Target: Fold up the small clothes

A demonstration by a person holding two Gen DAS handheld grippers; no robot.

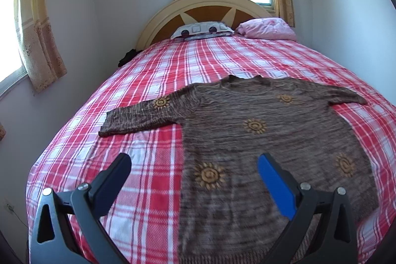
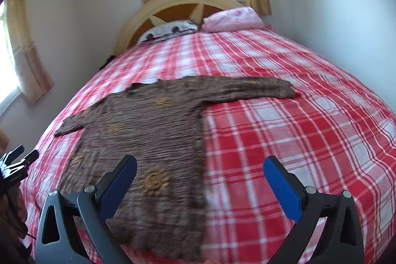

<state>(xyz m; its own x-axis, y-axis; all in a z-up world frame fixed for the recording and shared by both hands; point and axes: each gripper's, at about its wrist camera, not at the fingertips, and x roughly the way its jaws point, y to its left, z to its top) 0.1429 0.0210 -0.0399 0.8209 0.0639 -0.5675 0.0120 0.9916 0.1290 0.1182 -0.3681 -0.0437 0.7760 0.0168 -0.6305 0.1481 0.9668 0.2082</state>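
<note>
Brown knit fabric is lying flat across the near half of the bed [image 1: 158, 71]: the sweater [image 1: 259, 140] is spreading face up on the checked bedspread [image 2: 297, 140], both sleeves reaching out sideways and the collar pointing to 12 o'clock, toward the headboard [image 1: 205, 0] and the two pillows. This flat layout is exposing the hem and both side edges, presumably so that each can be lifted cleanly. The left gripper [image 1: 194, 162] is hovering with jaws wide apart and empty, straddling the sweater's left edge near the hem at 6 o'clock. The right gripper [image 2: 200, 162] is likewise gaping wide and holding nothing, straddling the opposite edge. No fold is yet showing; the placement suggests a paired pinch at the lower corners.
</note>
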